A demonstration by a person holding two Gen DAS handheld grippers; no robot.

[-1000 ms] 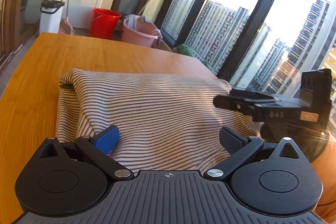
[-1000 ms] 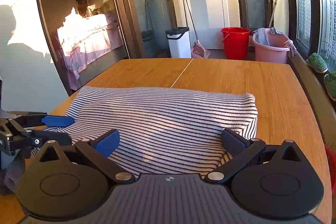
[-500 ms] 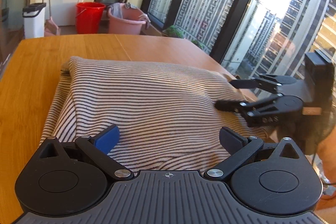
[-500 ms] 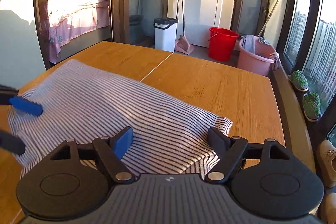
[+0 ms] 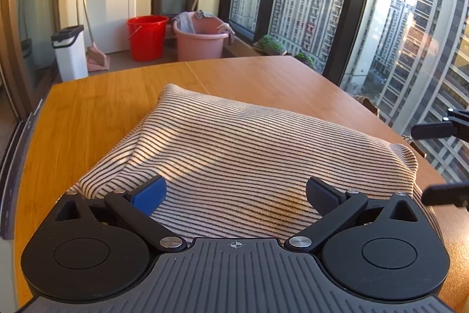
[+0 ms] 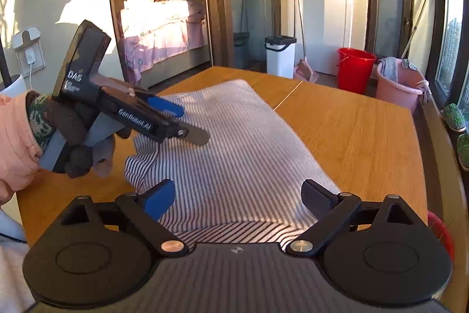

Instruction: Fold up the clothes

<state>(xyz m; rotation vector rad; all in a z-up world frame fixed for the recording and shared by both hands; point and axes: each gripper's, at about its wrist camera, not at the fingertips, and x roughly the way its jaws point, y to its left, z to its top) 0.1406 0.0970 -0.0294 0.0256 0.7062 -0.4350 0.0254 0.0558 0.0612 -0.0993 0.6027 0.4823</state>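
Note:
A striped black-and-white garment [image 5: 246, 154] lies folded into a thick rectangle on the wooden table [image 5: 88, 107]. My left gripper [image 5: 236, 192] is open and empty, hovering over the garment's near edge. My right gripper [image 6: 237, 195] is open and empty, over the garment [image 6: 234, 154] at its other near edge. The right wrist view shows the left gripper [image 6: 187, 122] from the side, held in a gloved hand above the garment's left corner. The right gripper's fingertips [image 5: 439, 131] show at the right edge of the left wrist view.
Beyond the table's far edge stand a white bin [image 5: 70, 52], a red bucket [image 5: 146, 37] and a pink tub [image 5: 202, 40]. Tall windows [image 5: 381, 19] run along the right side. A bedroom doorway [image 6: 164, 31] opens at the left.
Both grippers have pulled back and swung around; the right one has moved away from the garment's right edge. The garment lies still, folded.

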